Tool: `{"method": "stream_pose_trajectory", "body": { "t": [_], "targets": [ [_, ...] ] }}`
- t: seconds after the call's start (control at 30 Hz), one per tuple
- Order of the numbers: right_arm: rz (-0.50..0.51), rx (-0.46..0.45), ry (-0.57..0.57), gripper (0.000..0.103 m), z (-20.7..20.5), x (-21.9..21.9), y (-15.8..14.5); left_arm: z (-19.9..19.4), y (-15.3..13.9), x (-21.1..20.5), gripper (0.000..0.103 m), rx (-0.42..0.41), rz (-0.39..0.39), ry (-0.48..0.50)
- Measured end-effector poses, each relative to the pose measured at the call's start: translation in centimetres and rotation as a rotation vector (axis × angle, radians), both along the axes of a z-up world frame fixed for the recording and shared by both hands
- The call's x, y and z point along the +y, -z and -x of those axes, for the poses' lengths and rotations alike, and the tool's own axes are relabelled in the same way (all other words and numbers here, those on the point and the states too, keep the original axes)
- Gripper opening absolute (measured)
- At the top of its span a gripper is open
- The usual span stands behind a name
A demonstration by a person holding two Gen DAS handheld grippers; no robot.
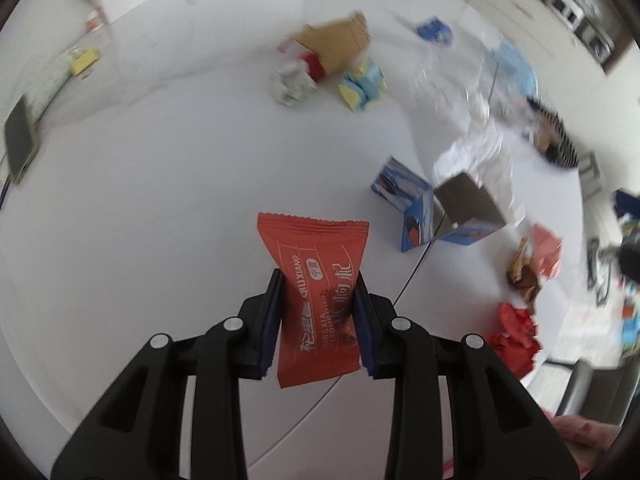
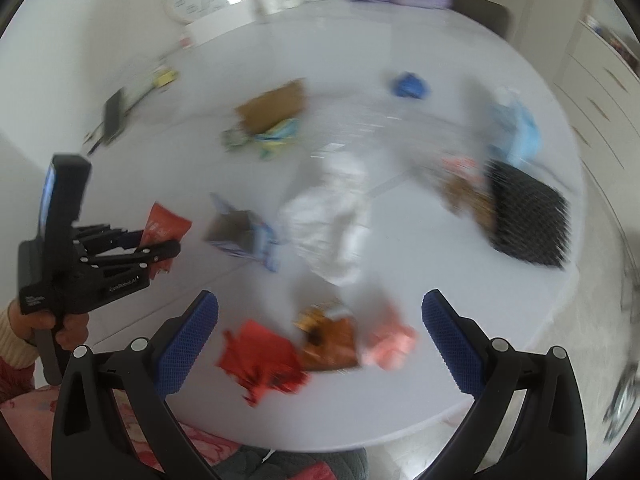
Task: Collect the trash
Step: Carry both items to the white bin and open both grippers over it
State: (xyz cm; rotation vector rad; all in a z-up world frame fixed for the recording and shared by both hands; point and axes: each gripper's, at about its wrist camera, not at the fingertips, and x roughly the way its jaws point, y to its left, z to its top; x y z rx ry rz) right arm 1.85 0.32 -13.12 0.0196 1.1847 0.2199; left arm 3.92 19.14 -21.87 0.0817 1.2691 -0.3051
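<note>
Orange-red foil, that's what the left gripper [image 1: 318, 316] has, its blue pads [image 1: 270, 328] clamped on both sides of a sachet [image 1: 316, 304] printed with white lettering, held up off the white table [image 1: 160, 208]. From the right wrist camera the same left gripper [image 2: 154, 246] shows at the left edge, sachet [image 2: 166, 226] sticking out of its tip. The right gripper [image 2: 320, 340] hangs wide apart, gripping nothing, above the table's near edge. Right between its blue pads [image 2: 188, 344] lie three scraps in a row: a crumpled red wrapper [image 2: 260, 362], a brown-and-gold wrapper [image 2: 330, 338] touching it, and a pink crumple [image 2: 390, 338] just beside that. Further out, blurred, a torn blue-and-white carton [image 2: 244, 234] sits next to a white plastic bag [image 2: 332, 220]. Off to the right, a black mesh basket [image 2: 528, 216] lies tipped on its side.
</note>
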Motion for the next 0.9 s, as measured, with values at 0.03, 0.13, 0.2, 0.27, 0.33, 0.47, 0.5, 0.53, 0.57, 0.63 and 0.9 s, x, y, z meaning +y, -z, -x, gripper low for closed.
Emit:
{"method": "stream_pose_trajectory", "body": {
  "t": [0.03,0.13,0.2,0.27,0.33,0.47,0.5,0.53,0.57,0.63,0.9],
  "targets": [
    [-0.008,-0.001,-0.026,0.101,-0.4,0.9,0.4,0.3,-0.7,0.7,0.032,-0.013,0.011,-0.022],
    [-0.012,0.002,-0.099,0.101,-1.8,4.2,2.0,1.0,-2.3,2.3,0.032,-0.039,0.033,-0.066],
    [-0.004,-0.002,-0.149,0.101,-2.7,6.1,2.9,1.4,-3.3,3.7,0.032,-0.056,0.046,-0.092],
    [0.041,-0.015,-0.213,0.101,-3.3,7.8,4.0,1.9,-3.8,4.3,0.032,-0.068,0.045,-0.107],
    [0.11,-0.039,-0.305,0.101,-3.7,9.4,4.9,2.2,-3.9,5.0,0.032,-0.077,0.046,-0.125],
    [0.264,-0.063,-0.534,0.101,-4.0,11.6,6.6,2.6,-3.7,6.4,0.033,-0.077,0.051,-0.163],
    [0.295,-0.062,-0.597,0.101,-4.2,12.0,7.0,2.6,-3.7,6.7,0.033,-0.082,0.047,-0.175],
    [0.312,-0.057,-0.652,0.1,-4.3,12.2,7.2,2.6,-3.6,6.9,0.033,-0.086,0.048,-0.183],
    [0.327,-0.052,-0.697,0.096,-4.4,12.5,7.3,2.7,-3.6,7.3,0.033,-0.088,0.052,-0.192],
    [0.355,-0.018,-0.79,0.087,-4.8,13.0,7.8,2.9,-3.6,7.8,0.033,-0.093,0.054,-0.212],
    [0.258,0.044,-0.744,0.029,-7.2,13.0,6.9,3.5,-3.5,8.3,0.033,-0.094,0.04,-0.252]
  ]
}}
